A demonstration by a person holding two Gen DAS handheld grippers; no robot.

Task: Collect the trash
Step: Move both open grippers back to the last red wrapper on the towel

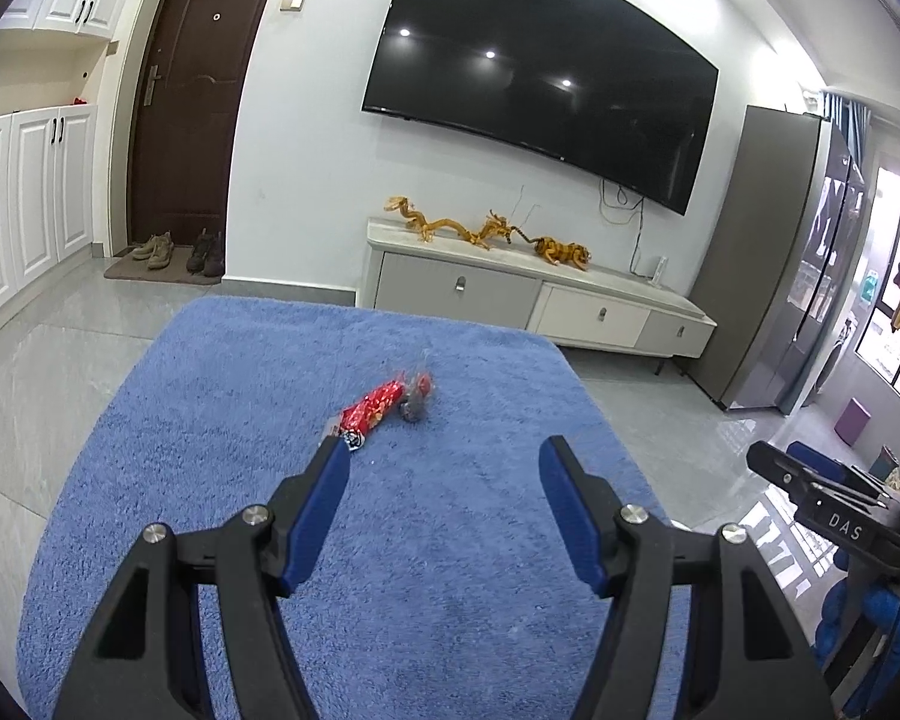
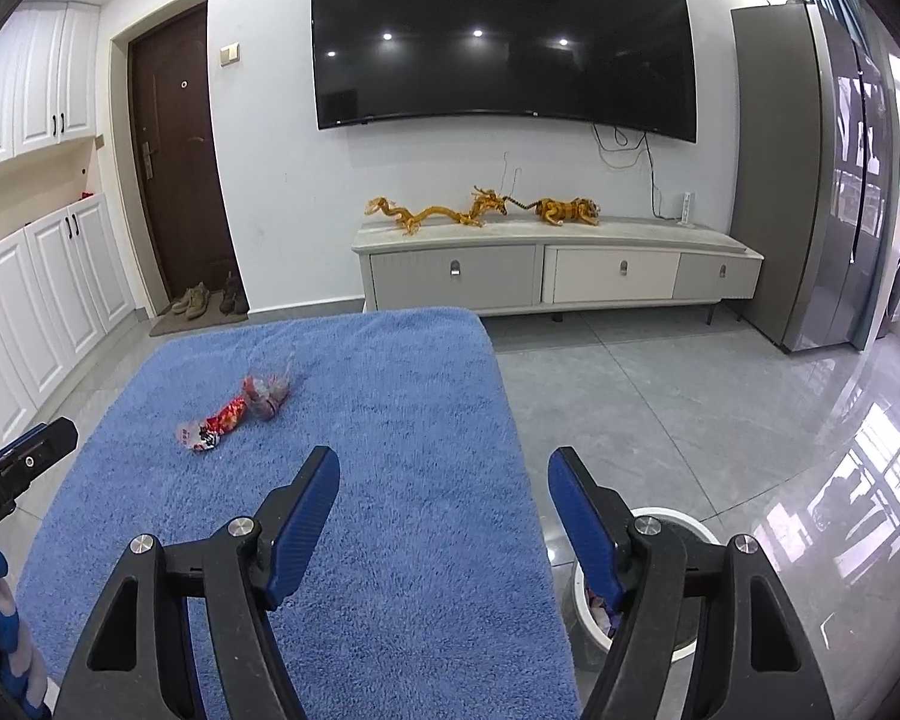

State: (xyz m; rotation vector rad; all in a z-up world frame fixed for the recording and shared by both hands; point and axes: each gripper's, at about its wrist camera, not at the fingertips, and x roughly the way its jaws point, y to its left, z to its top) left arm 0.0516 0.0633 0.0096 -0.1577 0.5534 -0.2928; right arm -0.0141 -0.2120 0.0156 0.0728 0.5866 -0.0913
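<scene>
- White panelled cabinets [image 2: 60, 276] with black handles, along the far left wall, upper and lower rows.
- Dark brown entrance door [image 2: 174, 162], closed; brown doormat [image 2: 198, 315] at its foot bearing two pairs of shoes [image 2: 210, 300], one tan, one dark.
- Blue fluffy towel-like cloth [image 2: 360, 480], spread flat over the work surface, filling the lower centre of both views.
- Long red printed foil snack wrapper [image 1: 369, 411], crumpled, lying on the blue cloth; in the left wrist view just ahead of the left finger's tip.
- Small clear plastic wrapper with red and grey scraps [image 1: 417, 399], lying on the cloth, touching or just beside the far end of the red wrapper; which of the two cannot be told.
- Left gripper [image 1: 444, 468], black arms with blue ribbed pads, jaws apart, nothing between them, above bare cloth on the near side of both wrappers.
- Right gripper [image 2: 444, 474], same build, jaws apart and empty, poised over the cloth's right edge, well apart from the wrappers.
- Large black wall-mounted television [image 2: 504, 36], screen dark, reflecting ceiling lights.
- Low grey-and-white media cabinet [image 2: 558, 276] with three drawers, carrying golden dragon and tiger figurines [image 2: 486, 210].
- White round trash bin [image 2: 678, 588] on the grey tiled floor [image 2: 690, 390], right of the cloth, partly hidden behind the right gripper's finger, coloured scraps inside.
- Tall grey refrigerator [image 2: 810, 180], far right.
</scene>
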